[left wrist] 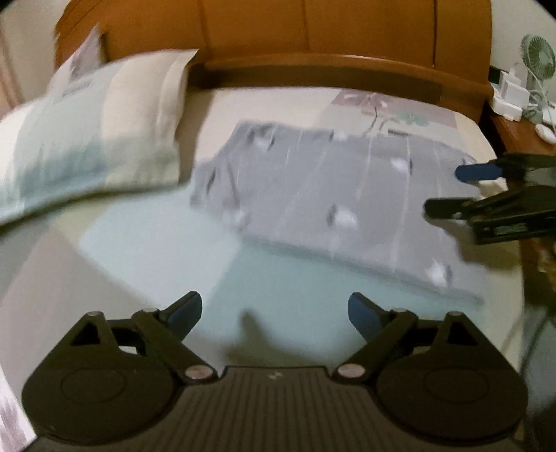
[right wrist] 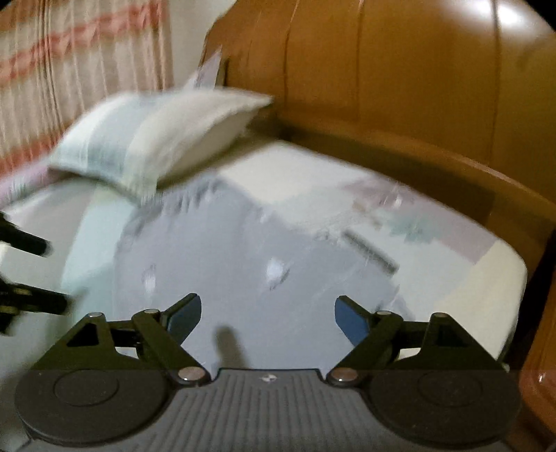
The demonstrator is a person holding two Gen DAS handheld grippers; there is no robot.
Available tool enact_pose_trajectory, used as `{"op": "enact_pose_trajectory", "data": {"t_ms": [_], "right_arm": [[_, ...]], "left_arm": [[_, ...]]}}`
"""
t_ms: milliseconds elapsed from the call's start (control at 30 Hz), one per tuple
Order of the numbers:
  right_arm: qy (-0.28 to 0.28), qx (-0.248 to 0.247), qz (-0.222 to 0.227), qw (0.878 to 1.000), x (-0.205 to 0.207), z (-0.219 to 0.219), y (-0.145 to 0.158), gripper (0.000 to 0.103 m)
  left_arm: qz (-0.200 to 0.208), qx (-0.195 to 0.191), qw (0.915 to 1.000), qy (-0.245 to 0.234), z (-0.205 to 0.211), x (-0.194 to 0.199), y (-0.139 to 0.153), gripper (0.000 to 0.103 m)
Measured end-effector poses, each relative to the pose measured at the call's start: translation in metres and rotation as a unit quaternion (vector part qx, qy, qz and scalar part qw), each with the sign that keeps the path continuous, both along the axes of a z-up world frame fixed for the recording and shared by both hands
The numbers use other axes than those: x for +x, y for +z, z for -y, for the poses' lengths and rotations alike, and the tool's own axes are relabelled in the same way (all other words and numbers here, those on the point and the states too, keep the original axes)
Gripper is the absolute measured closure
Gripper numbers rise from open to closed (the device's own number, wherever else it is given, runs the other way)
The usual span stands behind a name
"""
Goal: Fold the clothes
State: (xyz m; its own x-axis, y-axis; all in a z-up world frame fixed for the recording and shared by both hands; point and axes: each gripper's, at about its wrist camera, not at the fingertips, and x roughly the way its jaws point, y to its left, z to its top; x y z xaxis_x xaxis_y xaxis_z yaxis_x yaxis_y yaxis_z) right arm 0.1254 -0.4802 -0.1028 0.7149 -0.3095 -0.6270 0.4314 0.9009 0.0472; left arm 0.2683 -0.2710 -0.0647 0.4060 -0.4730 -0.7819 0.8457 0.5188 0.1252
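A grey garment (left wrist: 330,205) with small white marks lay spread flat on the bed (left wrist: 146,250), and I use it as the landmark for the places. It rested on the pale sheet, in front of the wooden headboard (left wrist: 312,31), and its far edge reached a flower print on the sheet. Both pictures were blurred, so the finer folds of the cloth could not be read.

A pillow (left wrist: 93,128) was to the left of the garment, very close to its left edge; I could not tell if they touched.

The left tongs (left wrist: 274,313) were wide open and held nothing. They were over the bare sheet, just in front of the near edge of the garment.

The right tongs (right wrist: 267,313) were also wide open and empty. They were above the near part of the garment. In the left view they came in at its right edge.

A small fan (left wrist: 538,52) stood on a side stand, well apart from the garment on the right.
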Motion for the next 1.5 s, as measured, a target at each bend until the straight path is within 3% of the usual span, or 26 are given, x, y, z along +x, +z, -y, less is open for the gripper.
{"op": "enact_pose_trajectory", "data": {"t_ms": [133, 267, 433, 500, 733, 1000, 1167, 1500], "right_arm": [[0.027, -0.052, -0.032, 0.998, -0.005, -0.027, 0.005, 0.010], [0.032, -0.042, -0.051, 0.997, -0.001, -0.038, 0.007, 0.002], [0.037, -0.027, -0.074, 0.996, 0.005, -0.050, 0.010, 0.002], [0.040, -0.021, -0.084, 0.995, 0.007, -0.055, 0.011, 0.002], [0.023, 0.038, -0.043, 0.998, -0.033, -0.064, 0.058, 0.000], [0.006, 0.082, -0.046, 0.996, -0.077, -0.082, 0.077, 0.000], [0.008, 0.067, -0.057, 0.996, -0.096, -0.100, 0.082, 0.000], [0.014, 0.035, -0.046, 0.998, -0.121, -0.123, 0.104, 0.000]], "left_arm": [[-0.006, -0.027, 0.9985, 0.048, -0.033, -0.028, -0.001, 0.012], [0.045, -0.051, 0.9935, 0.091, -0.054, -0.055, 0.005, 0.008], [0.000, -0.103, 0.9868, 0.125, -0.078, -0.075, 0.015, 0.008], [0.002, -0.112, 0.9848, 0.133, -0.085, -0.085, 0.019, 0.008], [0.016, -0.144, 0.9809, 0.130, -0.096, -0.116, 0.035, 0.008], [0.008, -0.145, 0.9802, 0.135, -0.104, -0.146, 0.044, 0.008], [0.004, -0.147, 0.9801, 0.133, -0.108, -0.162, 0.050, 0.002], [0.001, -0.143, 0.9780, 0.151, -0.108, -0.182, 0.062, 0.001]]}}
